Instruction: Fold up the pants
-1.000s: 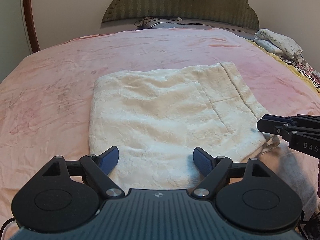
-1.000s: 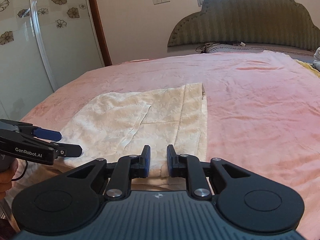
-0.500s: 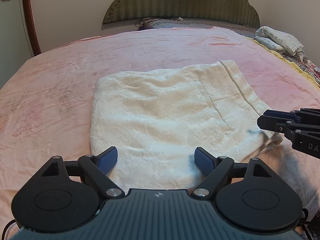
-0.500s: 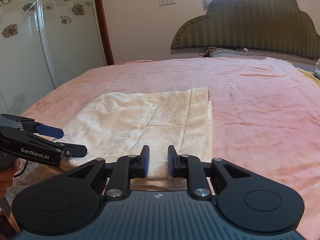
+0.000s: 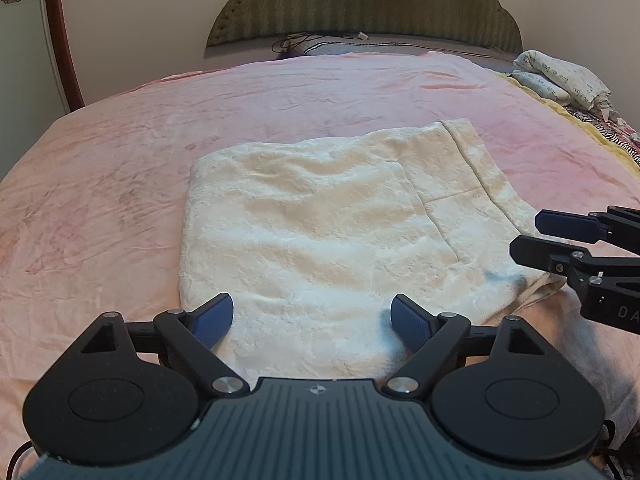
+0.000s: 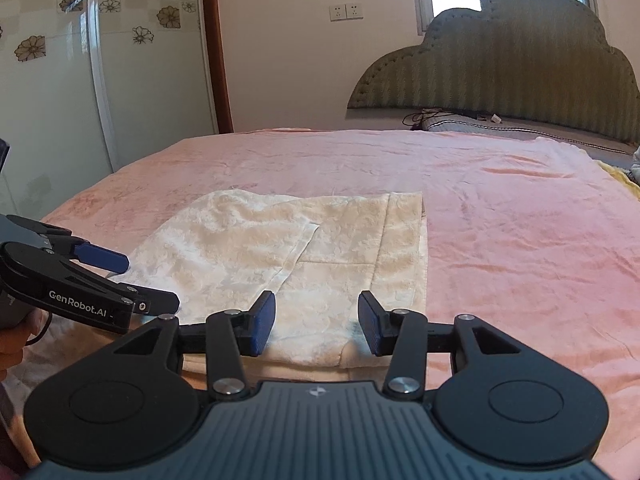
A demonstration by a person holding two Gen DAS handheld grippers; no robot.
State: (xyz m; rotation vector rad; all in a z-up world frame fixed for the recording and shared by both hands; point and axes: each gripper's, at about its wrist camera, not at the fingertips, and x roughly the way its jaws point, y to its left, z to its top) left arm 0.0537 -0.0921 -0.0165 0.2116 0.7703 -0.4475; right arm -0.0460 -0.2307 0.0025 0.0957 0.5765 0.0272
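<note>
Right gripper point(image 6: 317, 324): jaws have just been opening, now standing apart over the near edge of the pants point(image 6: 304, 256). Cloth lies below and between the blue pads point(image 6: 262, 326), but nothing is pinched; reads as a release after laying the edge down.

Left gripper point(image 5: 312, 322): jaws spread wide, nothing held. It hovers over the near edge of the pants too, toward their left corner as I see it. Probably parked there to keep clear while the fabric settles, or ready to pin it if it slides.

Both tools point down and forward at the same near edge, side by side, each visible in the other's view (right one point(image 5: 560, 240), left one point(image 6: 132, 284)). A bit of the person's hand point(image 6: 16, 344) shows behind the left tool.

Pants: cream, textured, folded into a squarish stack, lying flat on the pink bedspread point(image 6: 500, 220), nearer the foot end than the headboard point(image 6: 500, 60). Waistband side runs along the right edge of the stack. Near right corner is a bit loose, layers not quite flush point(image 5: 536, 292); my guess is that's why the right tool sits closest to it.

Judgement: fold is mostly done; maybe one more fold or a tidy of that corner is left.

Beyond the pants: rumpled printed bedding point(image 5: 560, 80) at the far right edge of the bedspread, well apart. Pillow and cable point(image 5: 316, 46) sit at the base of the headboard.
</note>
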